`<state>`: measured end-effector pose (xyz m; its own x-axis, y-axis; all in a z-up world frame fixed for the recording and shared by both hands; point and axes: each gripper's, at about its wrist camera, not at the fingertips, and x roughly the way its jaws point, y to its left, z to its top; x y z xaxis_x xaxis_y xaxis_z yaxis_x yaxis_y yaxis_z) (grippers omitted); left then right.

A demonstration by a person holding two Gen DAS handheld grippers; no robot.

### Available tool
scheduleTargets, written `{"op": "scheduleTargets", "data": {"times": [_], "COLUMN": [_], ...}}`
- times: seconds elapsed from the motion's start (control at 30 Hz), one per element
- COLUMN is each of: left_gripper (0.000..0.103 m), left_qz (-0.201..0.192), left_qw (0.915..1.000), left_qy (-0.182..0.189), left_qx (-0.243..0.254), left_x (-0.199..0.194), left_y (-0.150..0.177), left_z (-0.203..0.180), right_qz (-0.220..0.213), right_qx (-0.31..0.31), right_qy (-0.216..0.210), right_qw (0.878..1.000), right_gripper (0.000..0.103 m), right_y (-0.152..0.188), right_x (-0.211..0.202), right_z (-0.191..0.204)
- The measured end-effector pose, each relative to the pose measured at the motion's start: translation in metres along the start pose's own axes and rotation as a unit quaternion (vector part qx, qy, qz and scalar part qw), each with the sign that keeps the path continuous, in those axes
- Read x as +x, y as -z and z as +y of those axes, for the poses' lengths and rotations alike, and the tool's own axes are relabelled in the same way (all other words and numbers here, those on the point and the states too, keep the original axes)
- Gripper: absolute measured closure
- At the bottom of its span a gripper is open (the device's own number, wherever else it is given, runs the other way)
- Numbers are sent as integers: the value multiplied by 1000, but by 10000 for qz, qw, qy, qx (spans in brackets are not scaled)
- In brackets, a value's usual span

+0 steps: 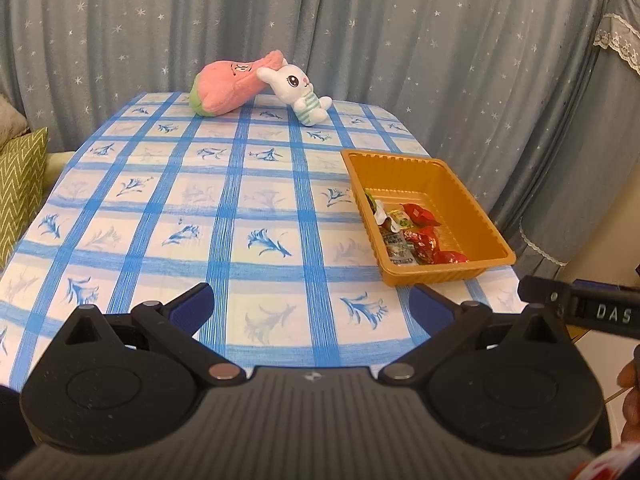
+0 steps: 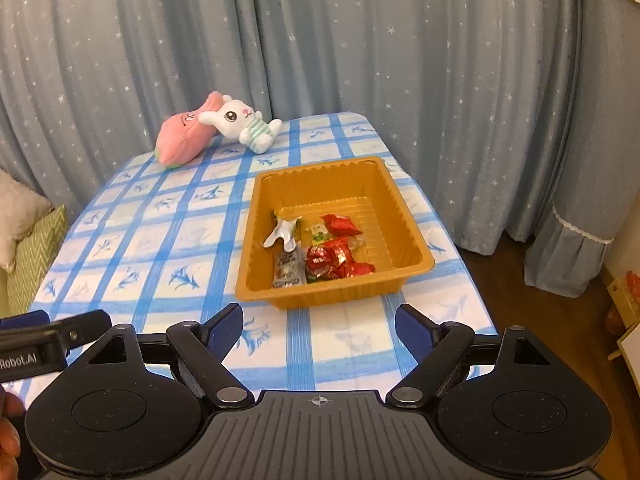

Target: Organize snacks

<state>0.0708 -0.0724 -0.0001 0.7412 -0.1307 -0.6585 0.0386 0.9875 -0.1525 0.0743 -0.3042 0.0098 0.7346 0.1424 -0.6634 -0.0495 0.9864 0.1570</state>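
An orange plastic tray stands on the blue-checked tablecloth near the table's right edge. Inside it lie several snack packets: red foil ones, a silver wrapper, a dark sachet and a small green-and-white one. My right gripper hangs open just short of the tray's near wall, nothing between its blue pads. My left gripper is open over bare cloth, left of the tray, and holds nothing.
A pink plush and a white rabbit plush lie at the table's far end. Star-patterned curtains hang behind. Green cushions sit left of the table. Each wrist view shows the other gripper's body at its edge, with a hand.
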Motion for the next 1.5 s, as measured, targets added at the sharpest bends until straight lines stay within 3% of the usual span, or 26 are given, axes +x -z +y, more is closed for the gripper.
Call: {"op": "scheduleTargets", "data": {"times": [0.93,1.5], "left_gripper": [0,0], "left_qz": [-257,-286], "left_qw": [9993,9992], "left_qy": [-94,-103], "left_qx": [251,271], "left_x": [-77,-86], "left_y": [25,27], "left_z": [-13,-11], "right_qz": [-284,-428], "right_qx": [-315,-276], "right_qy": [67,119], "right_qw": [9991,9986], "right_gripper": [19,19], "right_y": [33,35], "right_x": [-82,-99], "right_z": [31,31]}}
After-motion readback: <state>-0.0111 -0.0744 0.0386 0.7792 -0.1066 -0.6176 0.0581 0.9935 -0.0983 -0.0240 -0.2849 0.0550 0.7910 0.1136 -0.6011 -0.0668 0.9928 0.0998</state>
